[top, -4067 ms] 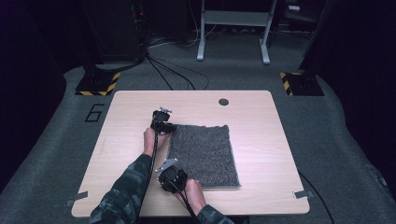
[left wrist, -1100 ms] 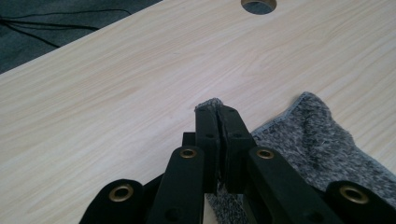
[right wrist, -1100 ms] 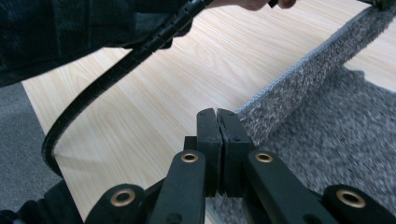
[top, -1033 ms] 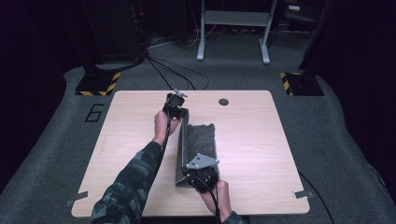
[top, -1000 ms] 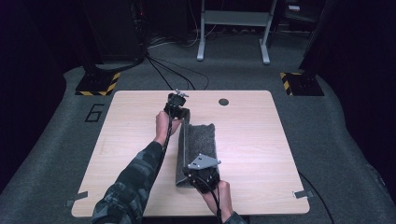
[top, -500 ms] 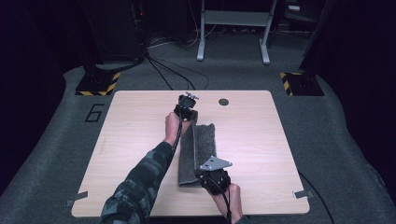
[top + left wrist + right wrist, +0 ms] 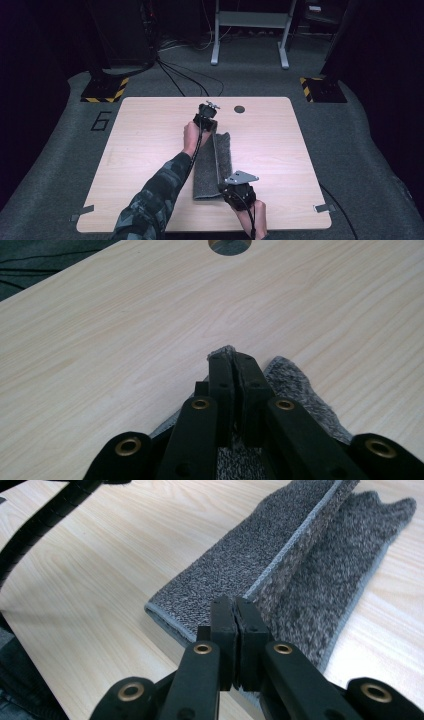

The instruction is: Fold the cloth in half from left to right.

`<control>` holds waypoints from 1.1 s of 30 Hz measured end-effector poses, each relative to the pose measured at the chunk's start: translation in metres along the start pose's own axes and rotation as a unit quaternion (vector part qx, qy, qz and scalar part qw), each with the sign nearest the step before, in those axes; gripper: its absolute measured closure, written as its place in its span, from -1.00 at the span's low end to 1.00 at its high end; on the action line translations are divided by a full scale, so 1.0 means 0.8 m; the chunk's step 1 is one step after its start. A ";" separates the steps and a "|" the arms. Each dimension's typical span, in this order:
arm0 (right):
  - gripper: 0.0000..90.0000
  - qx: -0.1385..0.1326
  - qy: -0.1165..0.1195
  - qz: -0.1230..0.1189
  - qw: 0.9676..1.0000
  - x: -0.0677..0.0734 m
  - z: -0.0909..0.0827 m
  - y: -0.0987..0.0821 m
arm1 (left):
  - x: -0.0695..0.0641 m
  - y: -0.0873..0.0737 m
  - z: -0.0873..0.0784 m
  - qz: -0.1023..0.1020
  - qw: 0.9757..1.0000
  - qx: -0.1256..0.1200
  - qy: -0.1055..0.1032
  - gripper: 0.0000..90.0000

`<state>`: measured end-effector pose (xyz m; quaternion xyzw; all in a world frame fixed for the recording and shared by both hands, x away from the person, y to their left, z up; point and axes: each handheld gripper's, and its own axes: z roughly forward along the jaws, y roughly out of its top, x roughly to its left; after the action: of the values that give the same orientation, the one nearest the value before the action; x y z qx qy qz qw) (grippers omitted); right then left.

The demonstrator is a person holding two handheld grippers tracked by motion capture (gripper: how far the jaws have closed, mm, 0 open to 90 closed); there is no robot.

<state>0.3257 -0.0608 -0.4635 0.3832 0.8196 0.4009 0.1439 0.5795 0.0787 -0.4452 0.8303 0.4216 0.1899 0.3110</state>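
High view: the grey mat (image 7: 212,167) lies mid-table (image 7: 150,150), one edge lifted between the left gripper (image 7: 209,120) and right gripper (image 7: 235,189); left gripper view: jaws clamp a mat corner, seemingly; right gripper view: jaws pinch the mat's edge.

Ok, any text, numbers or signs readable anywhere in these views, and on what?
"6": pale digit on the grey floor mat, left of the table, at.
Nothing else readable: the yellow-black hazard stripes on the stand bases are a pattern without words.
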 end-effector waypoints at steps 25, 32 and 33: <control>0.96 0.031 -0.015 0.024 0.999 -0.020 0.005 -0.033 | -0.028 0.003 0.028 0.011 1.000 0.003 -0.018 0.89; 0.96 0.030 -0.018 0.027 0.999 -0.020 0.005 -0.038 | -0.037 0.004 0.031 0.014 1.000 -0.004 -0.021 0.93; 0.96 0.029 -0.020 0.030 0.999 -0.019 0.004 -0.038 | -0.038 0.005 0.031 0.014 1.000 -0.004 -0.024 0.93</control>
<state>0.3221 -0.0823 -0.4904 0.4193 0.8160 0.3733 0.1375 0.5787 0.0433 -0.4628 0.8392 0.4016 0.1757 0.3218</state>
